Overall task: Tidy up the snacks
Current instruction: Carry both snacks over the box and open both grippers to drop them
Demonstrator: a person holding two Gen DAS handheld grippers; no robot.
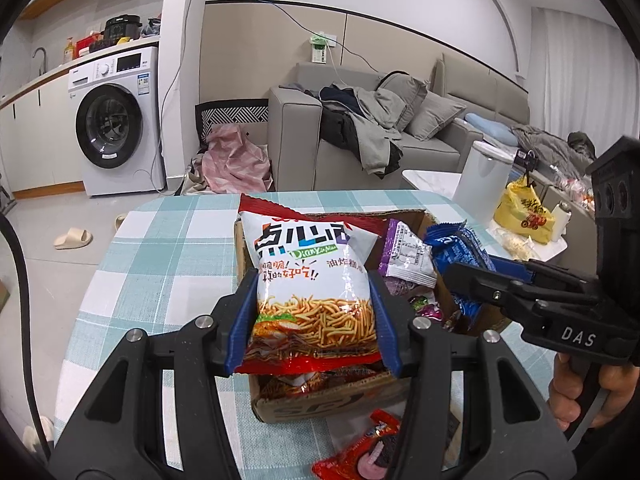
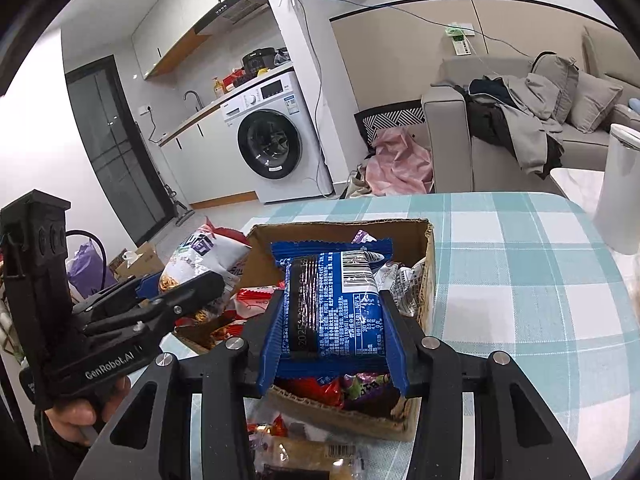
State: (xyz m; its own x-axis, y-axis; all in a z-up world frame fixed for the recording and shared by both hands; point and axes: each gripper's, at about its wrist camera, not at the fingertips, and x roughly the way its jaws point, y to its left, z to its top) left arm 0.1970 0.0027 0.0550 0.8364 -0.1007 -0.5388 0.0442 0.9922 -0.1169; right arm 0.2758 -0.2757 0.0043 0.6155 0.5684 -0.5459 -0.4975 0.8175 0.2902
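Note:
My left gripper (image 1: 314, 316) is shut on a white and red bag of fried noodle snack (image 1: 312, 280) and holds it over the cardboard box (image 1: 320, 404) on the checked table. My right gripper (image 2: 332, 334) is shut on a blue snack packet (image 2: 332, 300), also above the box (image 2: 428, 264). The box holds several snack packets, among them a purple and white one (image 1: 404, 256). The right gripper shows in the left wrist view (image 1: 476, 280), and the left gripper in the right wrist view (image 2: 180, 292).
A red packet (image 1: 360, 452) lies on the blue checked tablecloth (image 1: 160, 272) in front of the box. More loose packets (image 2: 304, 452) lie near me. A white bin (image 2: 620, 188) stands at the table's right. A sofa and a washing machine stand behind.

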